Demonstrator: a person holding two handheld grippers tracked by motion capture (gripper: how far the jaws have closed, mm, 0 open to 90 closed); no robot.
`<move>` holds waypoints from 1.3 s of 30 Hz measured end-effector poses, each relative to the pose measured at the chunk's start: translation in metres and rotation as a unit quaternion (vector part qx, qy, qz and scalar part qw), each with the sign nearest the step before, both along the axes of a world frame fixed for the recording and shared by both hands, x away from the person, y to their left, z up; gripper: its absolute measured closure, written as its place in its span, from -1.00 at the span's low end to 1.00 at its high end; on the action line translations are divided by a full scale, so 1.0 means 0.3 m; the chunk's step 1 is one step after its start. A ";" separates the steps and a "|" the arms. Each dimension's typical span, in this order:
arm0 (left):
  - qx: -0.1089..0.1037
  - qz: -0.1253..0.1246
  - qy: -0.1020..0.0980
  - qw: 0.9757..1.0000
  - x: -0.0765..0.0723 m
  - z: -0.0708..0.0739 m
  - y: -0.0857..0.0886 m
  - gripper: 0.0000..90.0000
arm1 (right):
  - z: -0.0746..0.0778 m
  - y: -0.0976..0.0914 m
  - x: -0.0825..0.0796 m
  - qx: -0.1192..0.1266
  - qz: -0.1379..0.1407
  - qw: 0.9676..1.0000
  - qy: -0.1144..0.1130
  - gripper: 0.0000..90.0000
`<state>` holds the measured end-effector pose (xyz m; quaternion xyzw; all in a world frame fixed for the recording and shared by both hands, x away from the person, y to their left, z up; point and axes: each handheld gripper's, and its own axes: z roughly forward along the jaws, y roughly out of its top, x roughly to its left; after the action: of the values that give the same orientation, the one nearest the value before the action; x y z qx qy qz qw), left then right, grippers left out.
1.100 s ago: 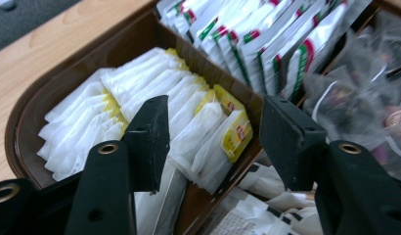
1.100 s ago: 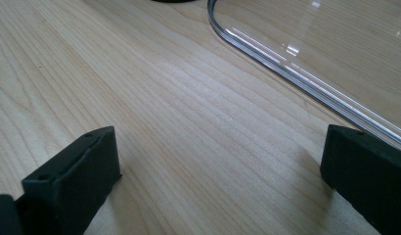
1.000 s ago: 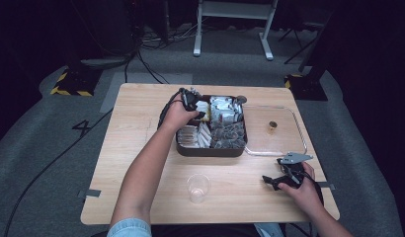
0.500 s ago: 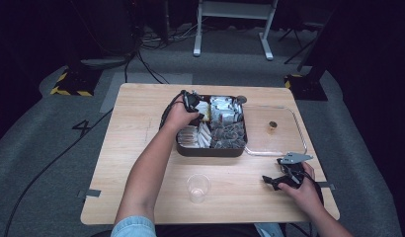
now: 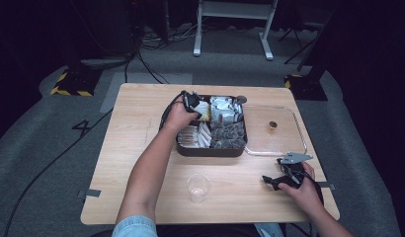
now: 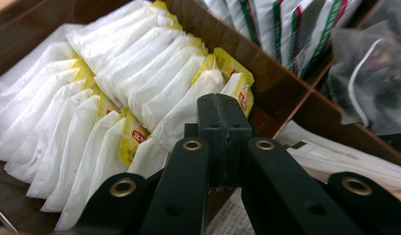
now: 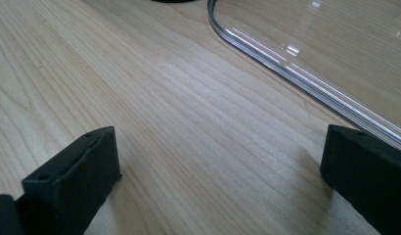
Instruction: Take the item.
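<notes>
**Closing on a sachet in the tea box**

Reaching into the dark brown compartmented box at the middle of the light wooden table, the left gripper sits over the far-left compartment, where white paper sachets with yellow tags stand packed in rows. Its jaws have just been closing and now stand pressed together; in the left gripper view their joined tips lie against the nearest sachets, but whether an edge of one is pinched between them cannot be told. The step in hand looks like picking a single sachet out of the row. The next move would call for a slow, straight lift, watching that only one packet comes and that its neighbours, which lean tightly on each other, are not dragged out with it.

Just to the right in the same box are green-and-white striped packets and grey translucent pouches, and a brown divider wall stands close beside the jaws, leaving little room to swing sideways. Nearer the person, a clear plastic cup stands upright on the table, a likely place for the sachet. Further right lies the clear plastic lid, flat beside the box. At the far right the right gripper rests low on the table with its jaws wide apart and nothing between them, the lid's rim just beyond.
</notes>
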<state>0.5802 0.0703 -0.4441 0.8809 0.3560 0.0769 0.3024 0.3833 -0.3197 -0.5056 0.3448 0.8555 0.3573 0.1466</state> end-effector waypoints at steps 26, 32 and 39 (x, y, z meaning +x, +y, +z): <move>-0.037 -0.033 -0.050 0.998 -0.116 0.195 0.017 1.00 | 0.000 0.000 0.000 0.000 0.000 1.000 0.000 -0.98; -0.046 -0.047 -0.060 0.996 -0.175 0.249 0.019 1.00 | 0.000 0.000 0.000 0.000 0.000 1.000 0.000 -0.98; -0.064 -0.066 -0.071 0.993 -0.282 0.316 0.023 1.00 | 0.000 0.000 0.000 0.000 0.000 1.000 0.000 -0.98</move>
<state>0.4956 0.0771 -0.3493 0.8735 0.2795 0.0960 0.3869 0.3833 -0.3196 -0.5056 0.3450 0.8555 0.3573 0.1466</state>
